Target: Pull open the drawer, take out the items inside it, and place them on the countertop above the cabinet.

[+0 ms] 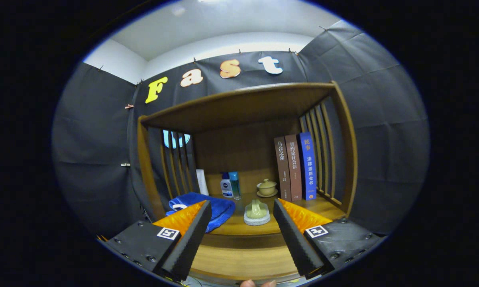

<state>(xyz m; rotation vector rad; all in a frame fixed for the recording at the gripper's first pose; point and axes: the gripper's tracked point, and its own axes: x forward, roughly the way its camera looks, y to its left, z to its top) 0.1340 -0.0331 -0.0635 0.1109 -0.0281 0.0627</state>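
My gripper (241, 205) is open, with nothing between its fingers. It faces a wooden cabinet with a countertop (323, 205) under a slatted shelf frame. Below the countertop's front edge, between the fingers, a lighter wooden panel (243, 261) shows; it looks like the drawer's front, and I cannot tell whether it is pulled out. On the countertop just beyond the fingertips sits a pale green piece on a white round coaster (256, 212). A blue towel (219, 209) lies just beyond the left finger.
Further back on the countertop stand two small bottles (230, 185), a lidded cup on a saucer (266, 187), three upright books (295, 167) at the right, and a white card (202, 181) against the left slats. A person's fingertips (259, 284) show below the panel.
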